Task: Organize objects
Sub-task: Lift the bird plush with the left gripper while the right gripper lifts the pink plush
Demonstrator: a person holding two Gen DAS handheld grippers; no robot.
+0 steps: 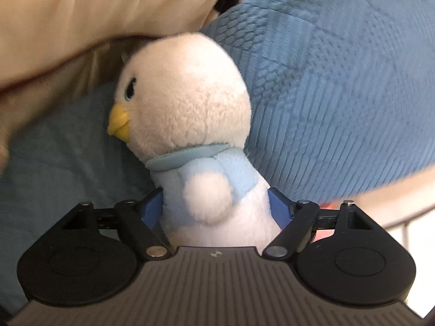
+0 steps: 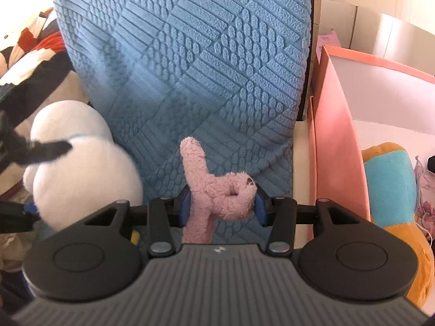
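A white plush bird with a yellow beak and a pale blue collar stands upright between the blue pads of my left gripper, which press on its lower body from both sides. The right wrist view shows the same bird at the left, with a black finger of the left gripper across it. My right gripper is shut on a small pink fuzzy plush toy, one limb of which sticks up past the pads.
A large blue textured cushion stands right behind both toys. A cream pillow lies at the upper left. At the right stands a pink-walled box holding an orange and teal plush. Striped plush fabric lies at the far left.
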